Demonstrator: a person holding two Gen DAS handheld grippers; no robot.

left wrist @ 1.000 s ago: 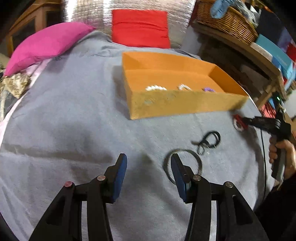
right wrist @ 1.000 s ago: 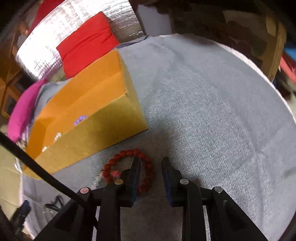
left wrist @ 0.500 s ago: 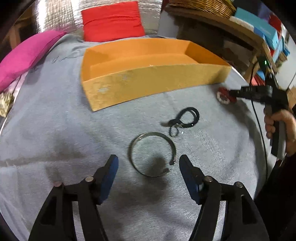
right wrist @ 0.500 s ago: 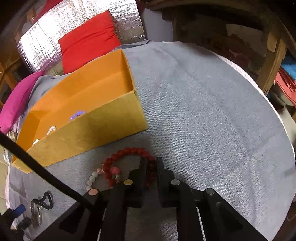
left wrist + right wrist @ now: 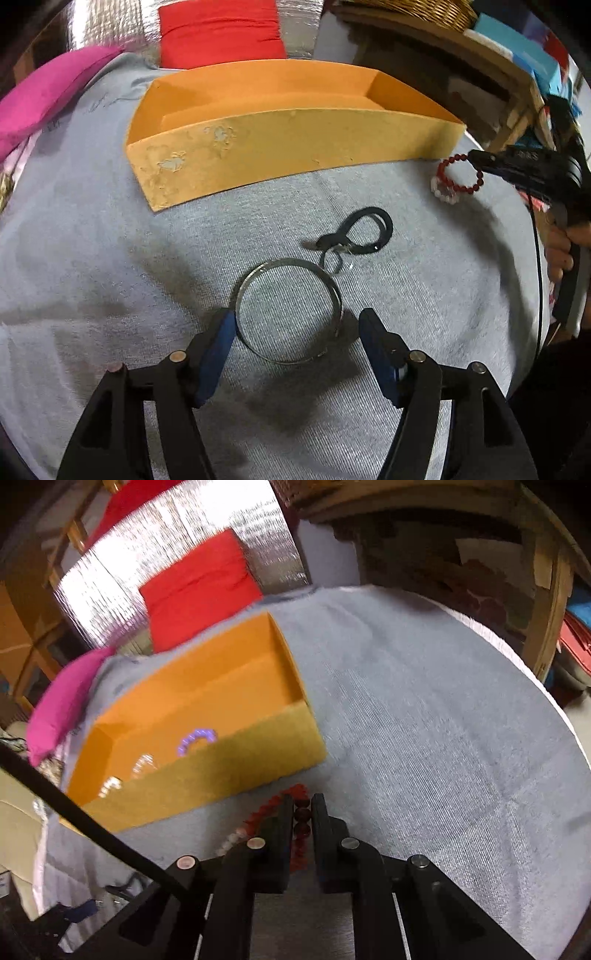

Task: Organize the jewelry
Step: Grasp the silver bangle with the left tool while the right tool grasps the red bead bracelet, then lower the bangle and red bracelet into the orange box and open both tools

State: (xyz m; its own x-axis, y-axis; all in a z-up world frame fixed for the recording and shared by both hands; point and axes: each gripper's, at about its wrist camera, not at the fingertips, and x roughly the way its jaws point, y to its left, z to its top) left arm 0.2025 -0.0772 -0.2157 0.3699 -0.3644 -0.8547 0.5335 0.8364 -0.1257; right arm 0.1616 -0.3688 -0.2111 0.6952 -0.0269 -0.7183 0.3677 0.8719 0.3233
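Left gripper (image 5: pixel 295 325): jaws spread, straddling the bangle (image 5: pixel 288 312) on the cloth, box (image 5: pixel 295 147) at 12 o'clock; close squarely across its rim. Right gripper (image 5: pixel 302 805): jaws pinching the red bracelet (image 5: pixel 301 816), apparently lifted; carry it over the box wall

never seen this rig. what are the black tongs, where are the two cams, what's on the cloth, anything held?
No robot: a person holds one two-finger tool per hand, each with a fisheye camera looking along its jaws. The left gripper is open, its jaws either side of a metal bangle on the grey cloth. Beyond lie a black clasp and an orange box. The right gripper is shut on a red bead bracelet, seen from the side in the left view. The box already holds several pieces, including a purple bracelet.
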